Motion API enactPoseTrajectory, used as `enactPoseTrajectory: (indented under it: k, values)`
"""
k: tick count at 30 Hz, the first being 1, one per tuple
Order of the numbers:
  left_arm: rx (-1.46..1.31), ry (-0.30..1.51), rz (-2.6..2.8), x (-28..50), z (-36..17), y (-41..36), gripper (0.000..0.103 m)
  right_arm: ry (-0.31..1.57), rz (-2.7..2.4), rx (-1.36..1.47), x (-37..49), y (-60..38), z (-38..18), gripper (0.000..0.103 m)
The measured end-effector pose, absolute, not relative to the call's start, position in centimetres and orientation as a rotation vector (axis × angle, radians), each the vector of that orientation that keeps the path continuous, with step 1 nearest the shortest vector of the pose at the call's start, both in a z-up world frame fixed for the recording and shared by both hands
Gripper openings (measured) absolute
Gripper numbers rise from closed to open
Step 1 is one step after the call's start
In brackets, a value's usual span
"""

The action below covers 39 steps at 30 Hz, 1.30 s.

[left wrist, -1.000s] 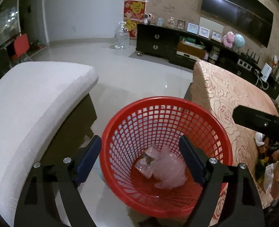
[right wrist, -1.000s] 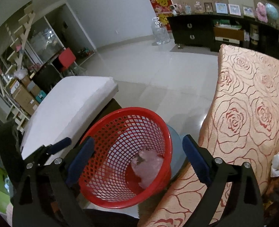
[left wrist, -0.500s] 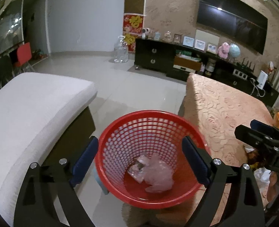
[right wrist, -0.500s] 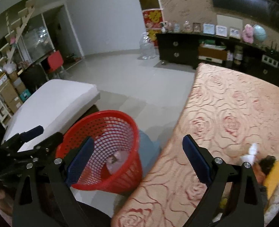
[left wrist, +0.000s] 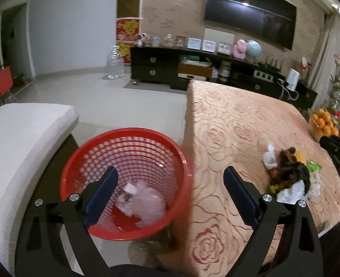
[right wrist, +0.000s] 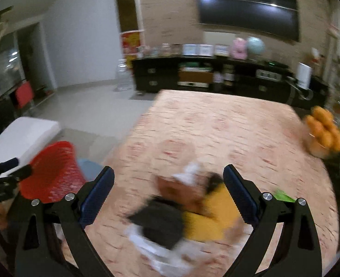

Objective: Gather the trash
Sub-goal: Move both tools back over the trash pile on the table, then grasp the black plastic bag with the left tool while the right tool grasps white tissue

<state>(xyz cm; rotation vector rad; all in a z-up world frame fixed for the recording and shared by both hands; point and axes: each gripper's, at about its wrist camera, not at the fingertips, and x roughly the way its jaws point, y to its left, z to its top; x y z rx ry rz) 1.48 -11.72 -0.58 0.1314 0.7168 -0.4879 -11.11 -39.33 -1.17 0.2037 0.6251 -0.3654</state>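
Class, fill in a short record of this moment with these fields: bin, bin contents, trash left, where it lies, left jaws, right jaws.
bin: red mesh basket on the floor beside the table
bin contents: crumpled pinkish plastic
trash left: mixed pile of wrappers and tissues
where it lies: on the rose-patterned tablecloth, near the table's right side
left jaws: left gripper open, just been opening, nothing between
right jaws: right gripper open above the pile, view blurred

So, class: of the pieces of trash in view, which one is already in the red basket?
The crumpled pink plastic bag at the bottom of the red basket. All the other scraps lie heaped on the tablecloth.
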Motion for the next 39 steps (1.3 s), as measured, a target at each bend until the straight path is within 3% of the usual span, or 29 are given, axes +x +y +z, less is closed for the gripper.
enactPoseTrajectory:
  k: [11, 22, 32, 33, 35, 39]
  values:
    - [0.206, 0.754, -0.636, -1.7, -2.1, -18.1, 0.089, 0.622, -0.563, 0.329, -17.6, -46.7, -5.2, 0.093]
    - [0.263, 0.783, -0.852, -5.3, -2.2, -26.9, 0.089, 0.615, -0.574, 0.391, -18.6, -48.5, -6.5, 0.093]
    - [0.320, 0.880, -0.912, -4.5, -5.4, -33.0, 0.088, 0.617, -0.576, 0.442, -19.2, -49.5, -6.9, 0.093]
    - [0.319, 0.882, -0.913, -4.5, -5.7, -33.0, 0.084, 0.618, -0.577, 0.447, -19.2, -49.6, -7.0, 0.093]
    - [0.330, 0.901, -0.923, -4.3, -6.2, -33.2, 0.055, 0.620, -0.577, 0.455, -19.3, -49.8, -7.1, 0.093]
    - [0.308, 0.917, -0.942, -3.9, -6.6, -32.7, 0.047, 0.623, -0.579, 0.468, -19.2, -50.0, -7.4, 0.093]
